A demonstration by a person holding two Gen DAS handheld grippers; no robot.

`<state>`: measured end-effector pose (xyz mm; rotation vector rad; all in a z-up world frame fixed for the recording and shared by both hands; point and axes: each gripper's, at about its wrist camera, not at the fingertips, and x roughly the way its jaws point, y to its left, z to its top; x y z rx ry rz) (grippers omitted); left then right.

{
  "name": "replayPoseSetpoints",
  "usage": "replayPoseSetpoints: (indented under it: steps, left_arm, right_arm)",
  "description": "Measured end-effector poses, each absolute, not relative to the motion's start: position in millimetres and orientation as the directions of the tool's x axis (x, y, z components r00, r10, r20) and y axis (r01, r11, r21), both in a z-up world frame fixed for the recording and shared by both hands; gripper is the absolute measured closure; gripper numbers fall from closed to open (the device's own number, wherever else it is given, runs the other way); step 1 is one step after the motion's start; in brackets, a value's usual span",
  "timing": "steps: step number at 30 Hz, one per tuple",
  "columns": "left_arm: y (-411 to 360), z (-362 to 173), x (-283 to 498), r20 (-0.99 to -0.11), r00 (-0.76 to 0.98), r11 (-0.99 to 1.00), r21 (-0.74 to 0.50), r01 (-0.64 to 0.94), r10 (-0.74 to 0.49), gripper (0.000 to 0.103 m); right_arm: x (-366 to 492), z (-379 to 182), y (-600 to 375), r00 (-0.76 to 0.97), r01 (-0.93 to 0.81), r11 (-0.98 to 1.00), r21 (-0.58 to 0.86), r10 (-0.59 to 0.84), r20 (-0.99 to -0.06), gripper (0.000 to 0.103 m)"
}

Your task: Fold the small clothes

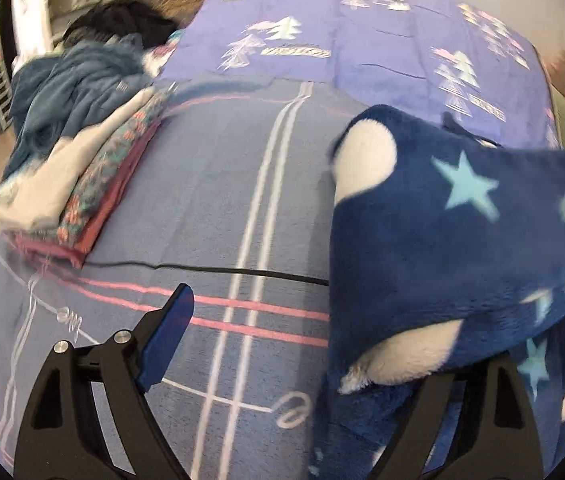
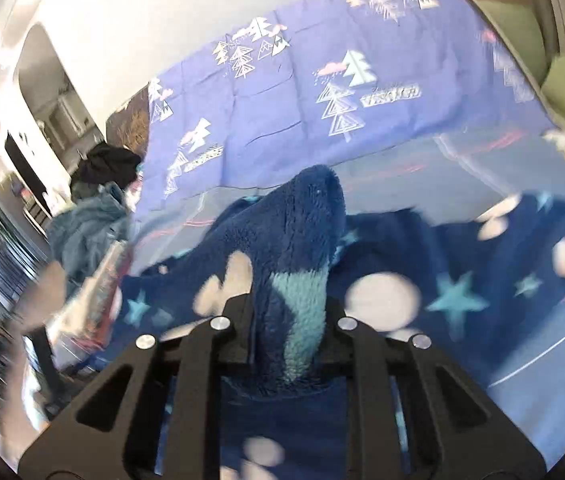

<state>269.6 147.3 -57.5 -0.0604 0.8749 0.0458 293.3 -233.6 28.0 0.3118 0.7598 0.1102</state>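
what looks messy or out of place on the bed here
The teal garment lies crumpled behind the neat folded stack. The star fleece is rumpled too, one bunch pinched in the right gripper.

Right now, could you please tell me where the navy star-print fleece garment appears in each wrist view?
Left wrist view: navy star-print fleece garment fills the right side, lifted over the bed.
Right wrist view: it is bunched at centre, clamped in the right tool.
Shared landmark: purple tree-print blanket behind it.

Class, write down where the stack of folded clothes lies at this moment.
In the left wrist view the stack of folded clothes lies at the left on the striped bedspread, just in front of a crumpled blue-grey garment.
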Motion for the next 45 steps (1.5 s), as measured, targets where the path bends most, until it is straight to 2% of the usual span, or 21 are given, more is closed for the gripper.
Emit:
replayPoseSetpoints:
  steps: [4, 8, 10, 15, 16, 17, 18, 21, 24, 25, 26, 27, 31, 32, 33, 34, 35, 36, 38, 43, 45]
  left_arm:
    - [129, -51, 259, -0.748, 0.664, 0.999, 0.037, 0.007, 0.023, 0.016]
    - [131, -51, 258, -0.761, 0.649, 0.999, 0.032, 0.015, 0.015, 0.016]
    - [135, -49, 254, -0.767, 0.642, 0.999, 0.013, 0.031, -0.010, 0.016]
    - [139, -21, 231, -0.713, 0.697, 0.997, -0.035, 0.072, -0.075, 0.016]
    - [140, -14, 227, -0.700, 0.708, 0.995, -0.056, 0.084, -0.098, 0.016]
    - [142, -6, 221, -0.684, 0.718, 0.992, -0.079, 0.096, -0.124, 0.016]
    - [143, 0, 217, -0.676, 0.724, 0.990, -0.095, 0.103, -0.140, 0.016]
    - [151, 19, 205, -0.624, 0.764, 0.985, -0.150, 0.090, -0.164, 0.017]
    - [161, 35, 201, -0.574, 0.806, 0.980, -0.193, 0.038, -0.145, 0.024]
    - [160, 37, 207, -0.574, 0.802, 0.974, -0.224, 0.044, -0.168, 0.030]
    - [157, 37, 213, -0.580, 0.790, 0.966, -0.250, 0.059, -0.198, 0.036]
    - [148, 34, 225, -0.591, 0.763, 0.950, -0.296, 0.097, -0.262, 0.047]
    - [105, 1, 275, -0.666, 0.590, 0.883, -0.419, 0.211, -0.457, 0.068]
    - [96, -12, 287, -0.707, 0.566, 0.902, -0.384, 0.196, -0.424, 0.072]
    - [90, -29, 300, -0.764, 0.561, 0.947, -0.286, 0.149, -0.319, 0.077]
    - [89, -49, 311, -0.802, 0.560, 0.978, -0.188, 0.094, -0.207, 0.093]
    - [94, -65, 317, -0.789, 0.575, 0.975, -0.200, 0.096, -0.219, 0.094]
    - [101, -69, 316, -0.750, 0.604, 0.960, -0.255, 0.114, -0.270, 0.094]
    - [107, -65, 314, -0.746, 0.597, 0.951, -0.292, 0.105, -0.295, 0.095]
    - [80, -53, 301, -0.733, 0.658, 0.985, -0.120, 0.122, -0.171, 0.095]
    - [76, -29, 285, -0.679, 0.703, 0.977, -0.124, 0.172, -0.210, 0.095]
  right_arm:
    - [301, -11, -252, 0.633, 0.117, 0.957, 0.265, 0.134, -0.763, 0.082]
    - [300, -55, -263, 0.560, 0.174, 0.957, 0.232, 0.097, -0.823, 0.081]
    - [296, -60, -263, 0.581, 0.181, 0.952, 0.245, 0.098, -0.808, 0.081]
    - [277, -22, -267, 0.712, 0.234, 0.964, 0.123, -0.084, -0.697, 0.087]
    - [275, -17, -268, 0.724, 0.251, 0.962, 0.104, -0.116, -0.680, 0.076]
    - [274, -16, -272, 0.721, 0.271, 0.958, 0.092, -0.138, -0.679, 0.057]
    - [272, -16, -277, 0.715, 0.278, 0.954, 0.111, -0.128, -0.687, 0.053]
    - [266, -23, -278, 0.707, 0.238, 0.954, 0.180, -0.044, -0.706, 0.057]
    - [264, -26, -260, 0.700, 0.144, 0.973, 0.182, 0.030, -0.713, 0.061]
    - [265, -26, -252, 0.696, 0.109, 0.977, 0.185, 0.058, -0.716, 0.063]
    - [265, -26, -244, 0.691, 0.074, 0.978, 0.194, 0.090, -0.717, 0.066]
    - [265, -25, -238, 0.690, 0.050, 0.977, 0.206, 0.115, -0.715, 0.067]
    - [268, -26, -223, 0.659, -0.033, 0.961, 0.276, 0.229, -0.717, 0.067]
    - [271, -32, -222, 0.638, -0.031, 0.963, 0.267, 0.225, -0.736, 0.061]
    - [276, -41, -222, 0.614, -0.005, 0.975, 0.221, 0.177, -0.770, 0.057]
    - [279, -53, -224, 0.587, 0.024, 0.986, 0.162, 0.117, -0.801, 0.057]
    - [280, -61, -226, 0.573, 0.025, 0.989, 0.146, 0.106, -0.812, 0.061]
    - [276, -69, -232, 0.599, 0.008, 0.982, 0.188, 0.146, -0.787, 0.061]
    - [272, -68, -237, 0.612, 0.013, 0.975, 0.221, 0.167, -0.773, 0.060]
    - [270, -65, -226, 0.616, 0.020, 0.987, 0.158, 0.113, -0.779, 0.058]
    - [261, -59, -232, 0.641, 0.039, 0.977, 0.211, 0.137, -0.755, 0.058]
